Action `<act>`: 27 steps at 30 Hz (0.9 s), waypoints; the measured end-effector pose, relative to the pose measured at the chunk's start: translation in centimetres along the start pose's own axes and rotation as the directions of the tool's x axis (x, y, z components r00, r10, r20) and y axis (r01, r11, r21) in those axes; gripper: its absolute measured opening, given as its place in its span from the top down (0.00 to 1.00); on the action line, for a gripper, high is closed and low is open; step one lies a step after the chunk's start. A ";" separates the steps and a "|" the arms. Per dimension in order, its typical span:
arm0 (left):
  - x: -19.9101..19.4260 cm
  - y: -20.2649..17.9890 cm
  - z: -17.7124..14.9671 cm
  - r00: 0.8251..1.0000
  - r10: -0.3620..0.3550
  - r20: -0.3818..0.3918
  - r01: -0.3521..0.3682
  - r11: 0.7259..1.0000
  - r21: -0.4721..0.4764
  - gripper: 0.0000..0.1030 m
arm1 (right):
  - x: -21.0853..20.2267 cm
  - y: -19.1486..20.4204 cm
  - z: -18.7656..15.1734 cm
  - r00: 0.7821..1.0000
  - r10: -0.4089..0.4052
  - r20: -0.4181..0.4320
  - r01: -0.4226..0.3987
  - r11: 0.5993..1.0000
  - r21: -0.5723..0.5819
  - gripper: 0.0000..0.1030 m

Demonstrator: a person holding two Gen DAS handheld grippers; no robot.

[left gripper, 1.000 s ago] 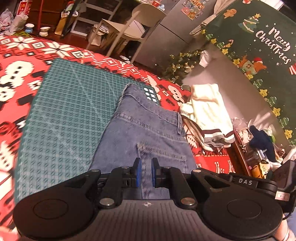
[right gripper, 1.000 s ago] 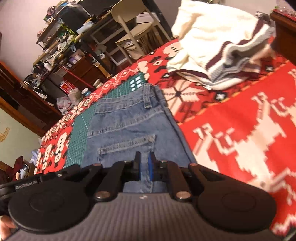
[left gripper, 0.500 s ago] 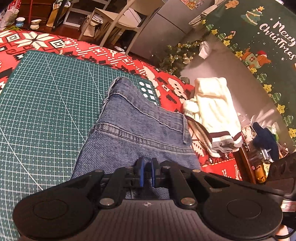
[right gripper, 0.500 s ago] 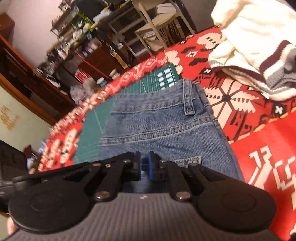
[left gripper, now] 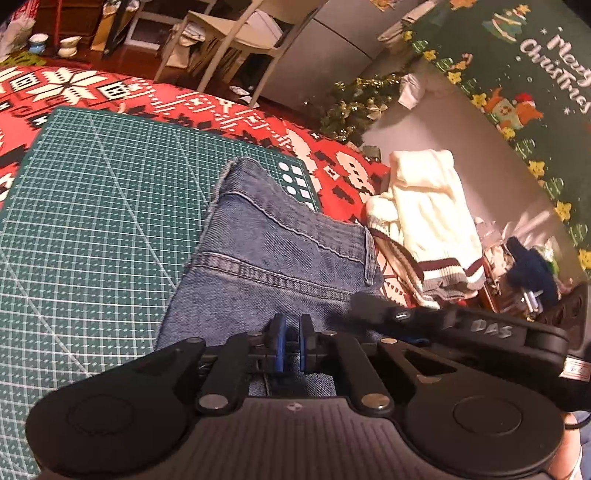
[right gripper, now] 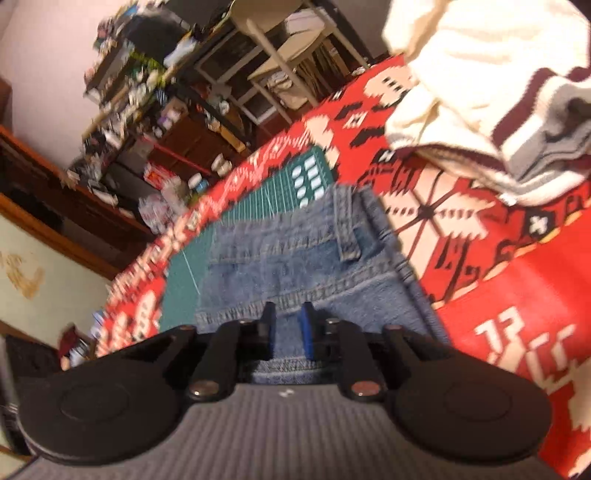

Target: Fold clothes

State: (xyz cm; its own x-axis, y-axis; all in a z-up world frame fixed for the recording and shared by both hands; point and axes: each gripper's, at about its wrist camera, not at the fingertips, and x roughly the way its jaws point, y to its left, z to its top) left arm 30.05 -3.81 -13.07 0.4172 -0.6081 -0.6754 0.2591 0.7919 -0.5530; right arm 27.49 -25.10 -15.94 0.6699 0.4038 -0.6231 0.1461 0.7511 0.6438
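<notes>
A pair of blue jeans (left gripper: pixel 280 258) lies folded on a green cutting mat (left gripper: pixel 96 206), which covers a tabletop spread with a red and white patterned cloth (left gripper: pixel 332 173). The waistband end of the jeans points away from the cameras, its belt loop (right gripper: pixel 347 236) on the right side, and the right edge of the denim hangs past the mat onto the red cloth.

The left gripper (left gripper: pixel 290 349) sits low over the near part of the jeans. Its blue-padded fingers (left gripper: pixel 279 345) stand very close together with only a thin slot between them; denim shows just beyond and below them, but whether a fold is pinched there cannot be told. The right gripper (right gripper: pixel 288 332) is just beside it on the right, also over the near part of the jeans. Its fingers (right gripper: pixel 306 330) are opening, with a clear gap through which denim shows and no fabric pressed between the pads.

A cream sweater (left gripper: pixel 428 218) with dark red and grey striped cuffs lies bunched on the red cloth to the right of the jeans, near but apart from them. A pale chair (left gripper: pixel 236 33) stands beyond the far edge.
</notes>
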 end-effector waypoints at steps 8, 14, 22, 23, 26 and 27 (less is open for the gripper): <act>-0.7 2.6 0.7 1.000 0.008 -0.002 -0.008 0.996 -0.086 0.93 | -0.3 -2.1 0.7 0.998 -0.066 0.005 0.066 0.997 0.045 0.83; -0.2 3.8 0.8 1.000 -0.002 -0.005 0.001 0.992 -0.127 0.95 | 0.4 -3.0 0.8 0.997 -0.073 0.031 0.072 0.996 0.043 0.94; -1.5 3.2 1.2 0.998 -0.031 0.052 0.038 0.990 -0.135 0.87 | -1.9 -1.6 1.3 0.993 -0.044 0.105 0.042 0.999 0.018 0.81; -1.6 2.8 1.2 0.998 -0.021 0.057 0.028 0.992 -0.119 0.85 | -2.3 -1.3 1.2 0.993 -0.043 0.112 0.042 0.999 0.008 0.77; -2.4 1.4 1.0 0.996 0.027 0.085 -0.023 0.998 -0.055 0.83 | -3.1 0.0 0.7 0.989 -0.063 0.131 0.072 0.995 -0.068 0.71; -2.7 1.0 0.9 0.995 0.040 0.096 -0.037 0.999 -0.034 0.82 | -3.4 0.5 0.5 0.988 -0.069 0.136 0.082 0.992 -0.097 0.70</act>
State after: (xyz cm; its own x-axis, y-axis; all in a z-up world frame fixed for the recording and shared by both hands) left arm 29.98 -1.35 -11.36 0.5086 -0.5677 -0.6473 0.2139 0.8116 -0.5437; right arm 25.70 -26.33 -13.26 0.7511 0.2763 -0.5996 0.1297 0.8288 0.5444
